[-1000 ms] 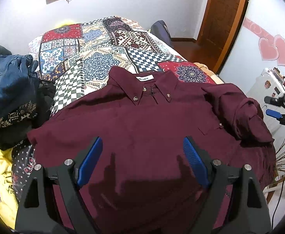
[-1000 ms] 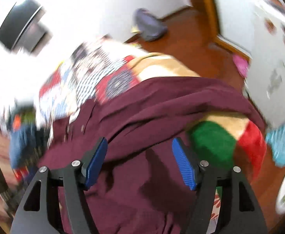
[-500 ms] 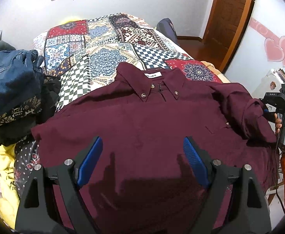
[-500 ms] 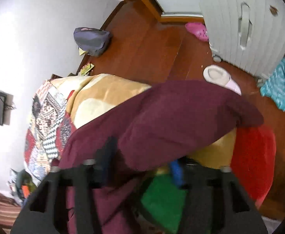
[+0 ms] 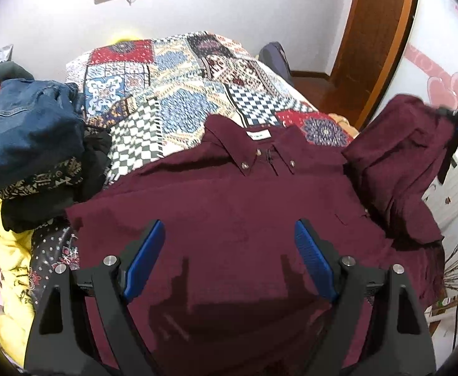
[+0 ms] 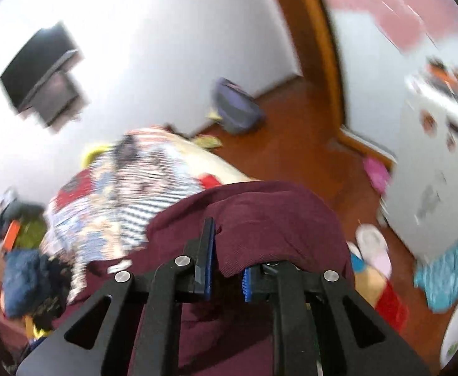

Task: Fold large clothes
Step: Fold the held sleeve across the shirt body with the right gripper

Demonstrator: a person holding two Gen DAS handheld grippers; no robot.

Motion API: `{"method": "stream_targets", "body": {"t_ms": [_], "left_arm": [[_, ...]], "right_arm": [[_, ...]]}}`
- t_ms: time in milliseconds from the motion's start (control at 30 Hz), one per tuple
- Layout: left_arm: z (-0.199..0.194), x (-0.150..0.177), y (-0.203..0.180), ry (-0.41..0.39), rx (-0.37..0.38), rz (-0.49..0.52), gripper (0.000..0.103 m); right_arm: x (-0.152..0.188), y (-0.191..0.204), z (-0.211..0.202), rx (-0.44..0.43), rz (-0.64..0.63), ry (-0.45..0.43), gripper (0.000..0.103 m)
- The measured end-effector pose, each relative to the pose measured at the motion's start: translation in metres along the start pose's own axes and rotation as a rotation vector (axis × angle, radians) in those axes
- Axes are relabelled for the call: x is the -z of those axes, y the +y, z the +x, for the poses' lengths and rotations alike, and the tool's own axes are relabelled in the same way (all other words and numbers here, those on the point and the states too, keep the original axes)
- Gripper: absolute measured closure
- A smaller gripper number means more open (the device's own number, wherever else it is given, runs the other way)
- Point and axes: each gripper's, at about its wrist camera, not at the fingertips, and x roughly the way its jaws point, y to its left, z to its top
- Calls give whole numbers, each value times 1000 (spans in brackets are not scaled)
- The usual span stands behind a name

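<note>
Maroon shirt (image 5: 235, 219) lies collar-up across the patchwork bed (image 5: 172, 94), near its foot. Right gripper (image 6: 227, 269) pinches a sleeve (image 5: 398, 144), lifted at the bed's right edge. Left gripper (image 5: 227, 260) hovers above, fingers spread wide.

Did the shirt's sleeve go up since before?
Yes. The maroon sleeve lay bunched on the shirt body earlier; now the right gripper holds it lifted, up level with the wooden door frame in the left wrist view.
</note>
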Motion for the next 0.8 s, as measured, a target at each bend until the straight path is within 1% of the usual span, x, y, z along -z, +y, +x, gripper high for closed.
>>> {"method": "stream_targets", "body": {"t_ms": [67, 100, 167, 200, 300, 333, 367, 467, 500, 533, 567, 633, 667, 700, 733, 767, 800], "left_arm": [[-8, -1, 7, -20, -2, -15, 19], [-13, -2, 12, -33, -3, -27, 19], [-22, -2, 22, -54, -9, -47, 19], [-26, -2, 28, -65, -15, -60, 19], [-40, 1, 48, -95, -33, -100, 18], [-43, 2, 54, -102, -43, -109, 18], [-47, 5, 61, -110, -59, -121, 18], [-56, 15, 83, -120, -89, -158, 16], [-59, 20, 90, -119, -92, -175, 16], [-60, 23, 95, -116, -96, -185, 16], [-61, 28, 103, -108, -103, -197, 15], [-60, 37, 110, -93, -114, -210, 15], [-59, 41, 114, -83, -120, -218, 15], [-58, 46, 117, -73, -122, -225, 15], [-56, 51, 120, -61, -123, -232, 15], [-54, 54, 121, -54, -122, -237, 15], [-53, 57, 122, -47, -120, -239, 15]], "right_arm": [[-5, 34, -14, -58, -75, -17, 91], [-5, 45, -18, -76, -103, -24, 91], [-3, 87, -30, -130, -199, -40, 91], [-1, 99, -31, -145, -229, -42, 91], [17, 152, -33, -210, -357, -39, 91], [27, 173, -32, -236, -405, -26, 91], [39, 185, -29, -257, -438, -7, 91], [73, 219, -3, -297, -521, 95, 91], [91, 229, 10, -306, -552, 153, 91], [102, 236, 18, -311, -571, 193, 91], [125, 245, 35, -321, -604, 270, 91], [153, 255, 57, -330, -637, 381, 91], [174, 256, 73, -339, -646, 474, 89], [183, 255, 80, -341, -645, 520, 87], [194, 257, 88, -324, -646, 560, 87], [204, 256, 92, -298, -661, 570, 85], [207, 257, 92, -296, -676, 571, 79]]}}
